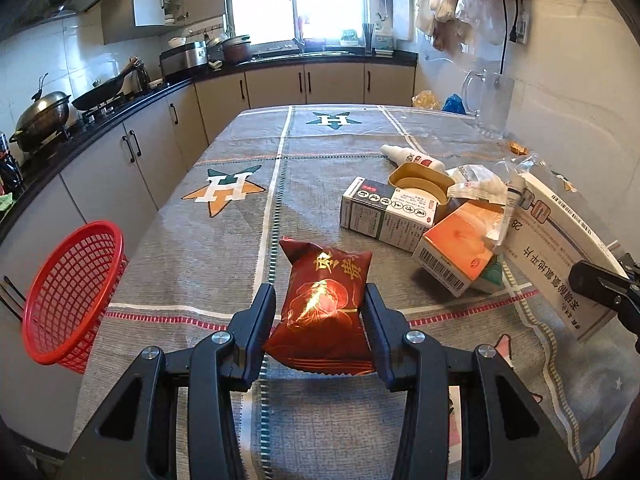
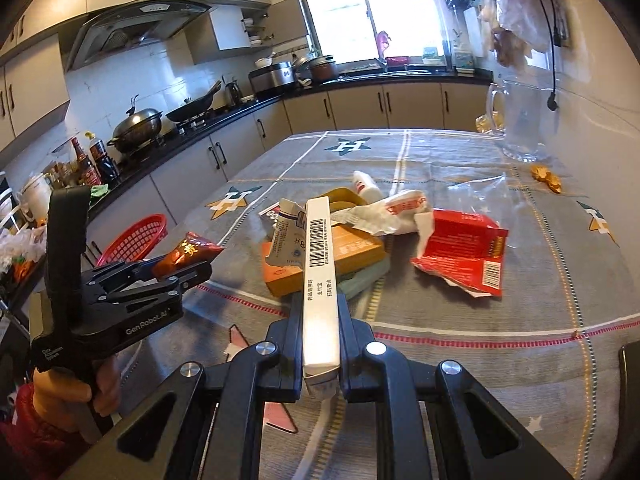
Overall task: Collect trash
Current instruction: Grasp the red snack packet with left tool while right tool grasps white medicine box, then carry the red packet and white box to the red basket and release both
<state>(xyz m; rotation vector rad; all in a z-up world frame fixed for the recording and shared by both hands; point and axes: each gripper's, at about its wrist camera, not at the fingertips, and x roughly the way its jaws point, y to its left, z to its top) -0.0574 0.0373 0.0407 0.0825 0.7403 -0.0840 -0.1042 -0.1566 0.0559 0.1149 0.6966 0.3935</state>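
While both claws are raised above the tabletop (image 1: 240,264), each is seen clamped on one item of trash. A dark red snack packet (image 1: 324,308) with gold print is gripped between the fingers of the left claw (image 1: 320,320), held clear of the cloth-covered surface. A long white medicine box (image 2: 320,276) with a barcode is pinched on its narrow sides by the right claw (image 2: 320,340). In the right wrist view, the left claw (image 2: 180,272) is observed at 9 o'clock with the packet (image 2: 188,256) in its grip. A red mesh basket (image 1: 68,292) is noted at 9 o'clock in the left wrist view, beyond the tabletop edge. Remaining litter is recorded at 2 o'clock there: an orange carton (image 1: 456,252), a white and green carton (image 1: 384,212) and a white bottle (image 1: 412,157). A torn red wrapper (image 2: 460,256) is recorded at 2 o'clock in the right wrist view.
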